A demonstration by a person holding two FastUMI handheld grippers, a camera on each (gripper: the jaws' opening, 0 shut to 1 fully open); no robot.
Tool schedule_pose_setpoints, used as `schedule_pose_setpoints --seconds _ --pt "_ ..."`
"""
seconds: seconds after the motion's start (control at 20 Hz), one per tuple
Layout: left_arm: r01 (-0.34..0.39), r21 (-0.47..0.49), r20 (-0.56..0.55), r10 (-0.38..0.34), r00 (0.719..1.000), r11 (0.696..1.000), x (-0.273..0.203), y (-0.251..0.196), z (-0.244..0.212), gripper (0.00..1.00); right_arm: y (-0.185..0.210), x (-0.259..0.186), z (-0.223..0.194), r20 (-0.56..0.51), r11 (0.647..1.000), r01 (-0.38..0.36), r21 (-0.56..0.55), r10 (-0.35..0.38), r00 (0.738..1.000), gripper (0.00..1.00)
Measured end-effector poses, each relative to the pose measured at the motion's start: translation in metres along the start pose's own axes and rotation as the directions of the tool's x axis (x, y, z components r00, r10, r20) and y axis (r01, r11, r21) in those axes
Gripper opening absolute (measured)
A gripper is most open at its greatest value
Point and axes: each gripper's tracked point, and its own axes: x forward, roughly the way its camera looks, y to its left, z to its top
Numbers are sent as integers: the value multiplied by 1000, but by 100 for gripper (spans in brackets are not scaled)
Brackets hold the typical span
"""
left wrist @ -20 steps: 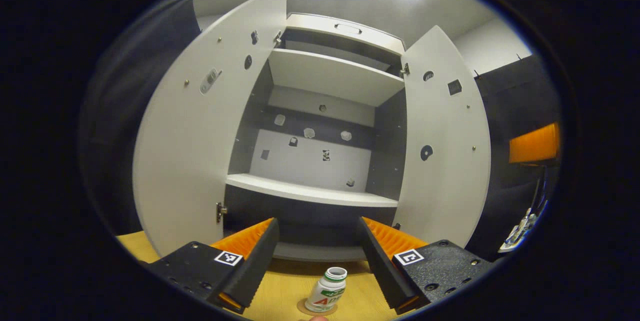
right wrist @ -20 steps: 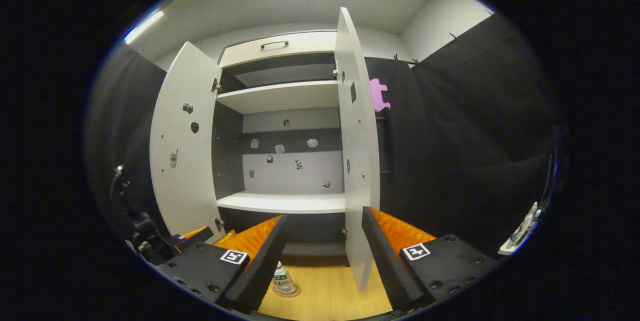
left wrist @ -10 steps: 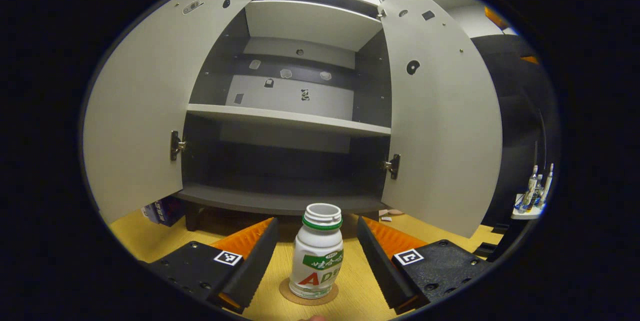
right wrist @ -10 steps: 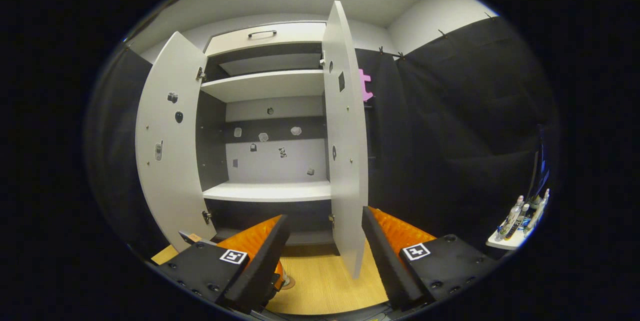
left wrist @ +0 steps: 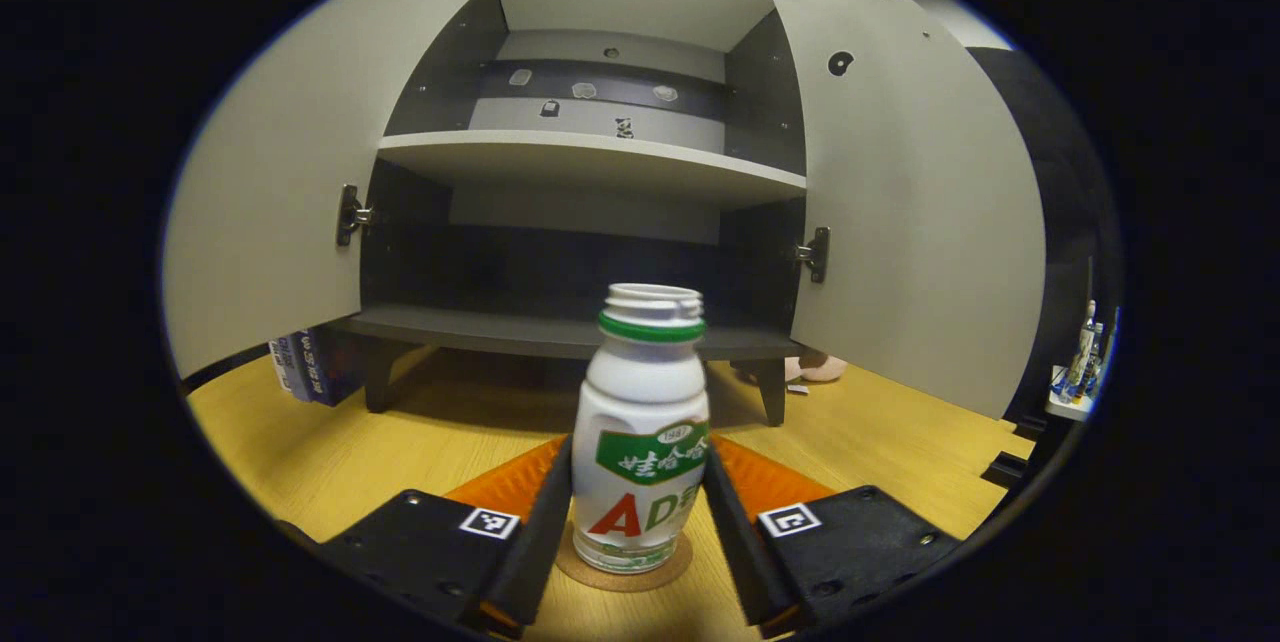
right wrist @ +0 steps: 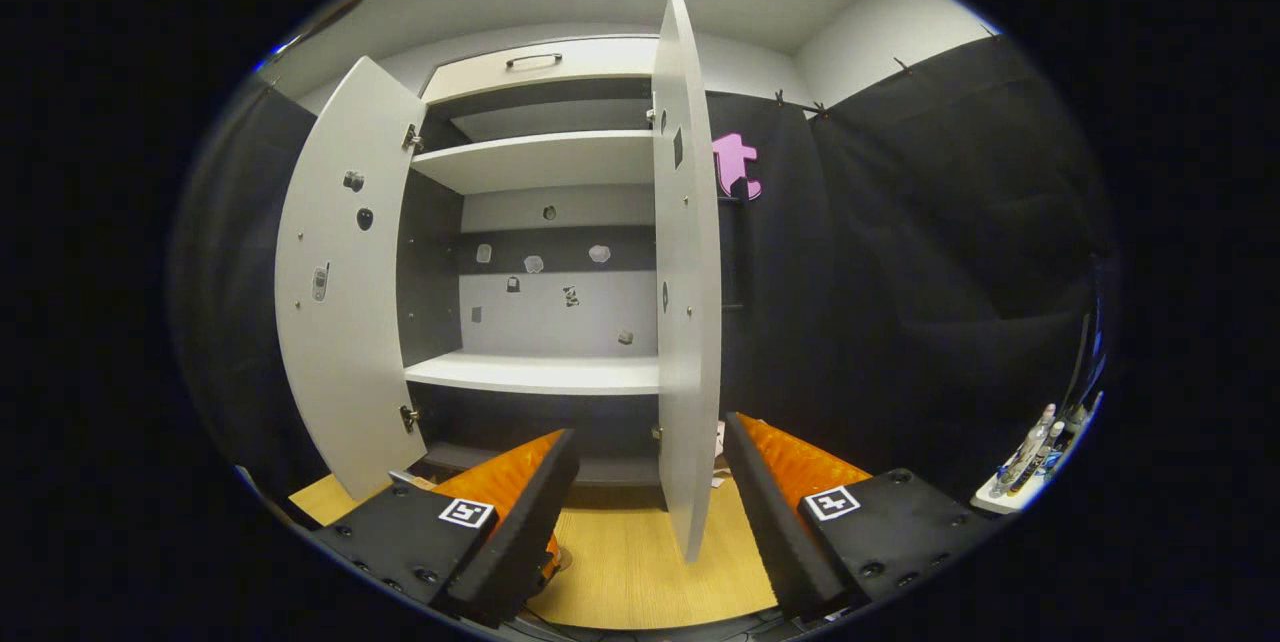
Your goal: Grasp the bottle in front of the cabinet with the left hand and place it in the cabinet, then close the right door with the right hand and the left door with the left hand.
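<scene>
Your left hand-held gripper hides the bottle's lower flanks, so you cannot tell whether both fingers press it. The coaster under it is mostly covered. At 3 o'clock, the small bottles are too tiny to identify. In the right gripper view, the right door hides part of the cabinet's interior.

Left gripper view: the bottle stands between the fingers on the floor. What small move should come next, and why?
Probably lift the bottle straight up, once the grip is firm. The left gripper has its fingers against both sides of the bottle's lower body, while the bottle stands upright on a round coaster. The cabinet behind it has both doors open, and its bottom shelf sits above the floor, so the bottle must rise first.
</scene>
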Motion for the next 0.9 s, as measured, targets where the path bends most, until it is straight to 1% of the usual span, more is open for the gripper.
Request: schedule_pose_setpoints --seconds 0.1,0.2,0.3,0.35,0.45,0.5,0.55,0.6,0.65,0.7,0.8,0.85,0.9 --pt "-4 15 -15 4 1000 1000 -8 -1 6 70 -8 5 -1 -1 999 -41 17 41 999 97" --pt "-22 22 -25 23 999 1000 -21 -2 21 70 -17 12 -1 5 996 -86 31 86 996 97" --pt "-19 3 -75 19 997 1000 -35 -10 34 69 -24 20 -8 3 990 -135 27 135 991 97" --pt "-27 -15 -75 26 997 1000 -43 -12 49 70 -28 23 -13 -4 987 -158 24 158 987 97" --pt "-31 -56 -31 29 999 998 -58 -16 90 69 -33 27 -20 -4 976 -214 29 214 977 97" --pt "-31 -63 -13 30 999 998 -66 -21 112 69 -37 27 -22 -5 970 -239 35 239 971 97" --pt "-57 -47 -6 56 998 997 -73 -20 132 69 -43 28 -24 -8 966 -256 40 256 967 97" --pt "-98 -14 8 98 995 995 -77 -12 154 69 -49 28 -27 -7 963 -267 42 267 964 97" --pt "-160 16 38 159 987 987 -82 -3 182 69 -55 29 -26 -1 960 -276 45 276 961 97" --pt "-194 25 67 192 979 981 -83 1 208 69 -62 30 -26 3 959 -279 48 279 960 97" --pt "-177 -4 95 177 980 984 -72 -5 256 69 -80 31 -32 -4 964 -260 55 261 965 96" --pt "-155 -24 107 157 982 988 -64 -8 281 69 -100 35 -32 -12 970 -237 57 238 971 97" --pt "-136 -36 119 139 983 990 -54 -8 307 69 -111 36 -35 -17 977 -205 56 206 978 97"
